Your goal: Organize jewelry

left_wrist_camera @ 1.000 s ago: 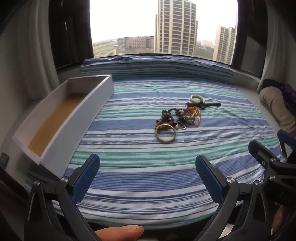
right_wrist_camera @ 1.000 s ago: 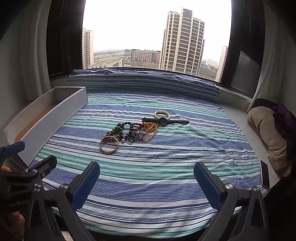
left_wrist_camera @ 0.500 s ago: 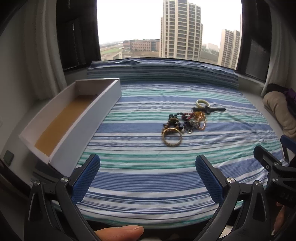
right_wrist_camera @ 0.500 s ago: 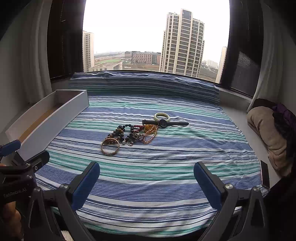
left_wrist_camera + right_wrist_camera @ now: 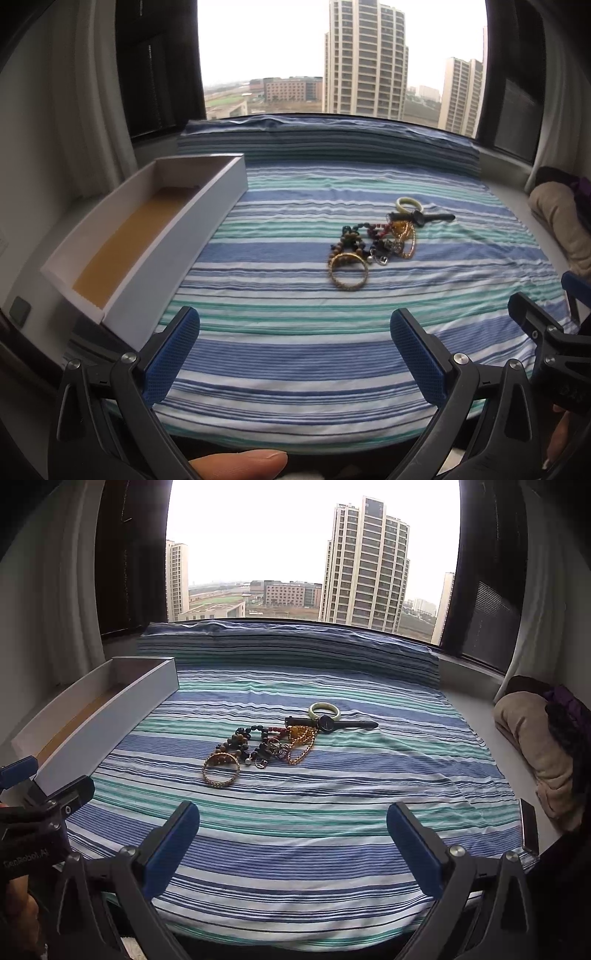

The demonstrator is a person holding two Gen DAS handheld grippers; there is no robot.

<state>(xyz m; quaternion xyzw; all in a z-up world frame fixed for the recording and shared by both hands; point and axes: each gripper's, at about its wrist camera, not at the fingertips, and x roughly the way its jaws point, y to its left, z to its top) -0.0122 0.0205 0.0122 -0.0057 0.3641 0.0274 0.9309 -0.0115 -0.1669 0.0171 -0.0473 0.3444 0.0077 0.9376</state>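
Observation:
A heap of jewelry lies on the striped cloth (image 5: 295,362): a gold bangle (image 5: 347,272) nearest me, dark bead bracelets (image 5: 351,238), a gold chain (image 5: 405,236), a black watch (image 5: 421,218) and a pale jade bangle (image 5: 407,203) at the back. The same heap shows in the right wrist view, with the gold bangle (image 5: 221,770) and watch (image 5: 328,723). My left gripper (image 5: 295,354) is open and empty, well short of the heap. My right gripper (image 5: 293,840) is open and empty, also short of it.
A long white box (image 5: 192,218) with a tan floor stands open along the cloth's left edge, also seen in the right wrist view (image 5: 110,720). A folded beige and purple bundle (image 5: 539,738) lies at the right. A window sill and window lie behind.
Both grippers have risen and tilted slightly, so the heap and box sit lower and more central in view. The jaws stay open. The jewelry has not moved.

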